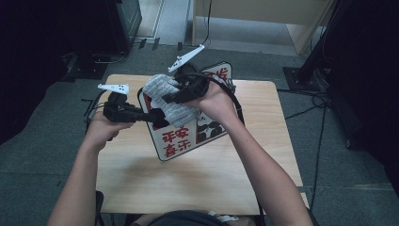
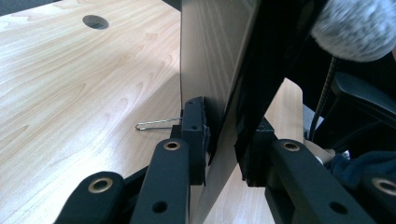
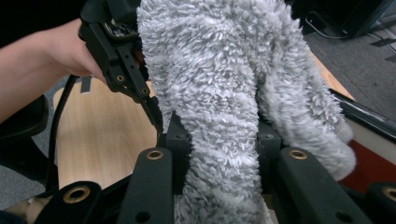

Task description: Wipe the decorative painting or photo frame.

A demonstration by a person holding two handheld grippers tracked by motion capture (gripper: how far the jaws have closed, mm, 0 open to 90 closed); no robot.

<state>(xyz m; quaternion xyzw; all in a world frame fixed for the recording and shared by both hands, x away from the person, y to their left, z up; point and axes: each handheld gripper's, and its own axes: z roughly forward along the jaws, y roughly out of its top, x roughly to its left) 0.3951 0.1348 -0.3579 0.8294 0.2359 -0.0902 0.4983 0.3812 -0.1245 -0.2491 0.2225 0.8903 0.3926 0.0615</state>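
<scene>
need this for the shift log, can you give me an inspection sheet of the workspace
surface: light wooden table, round hole in the top
job's things: printed board with red characters, tilted up off the table; grey fluffy cloth lying against it
clutter: a small wire clip on the table
grippers: left hand-held gripper shut on the board's edge; right hand-held gripper shut on the cloth
cables: black cable trails from the right hand-held gripper
surroundings: grey floor, dark stands, more cables at right
</scene>
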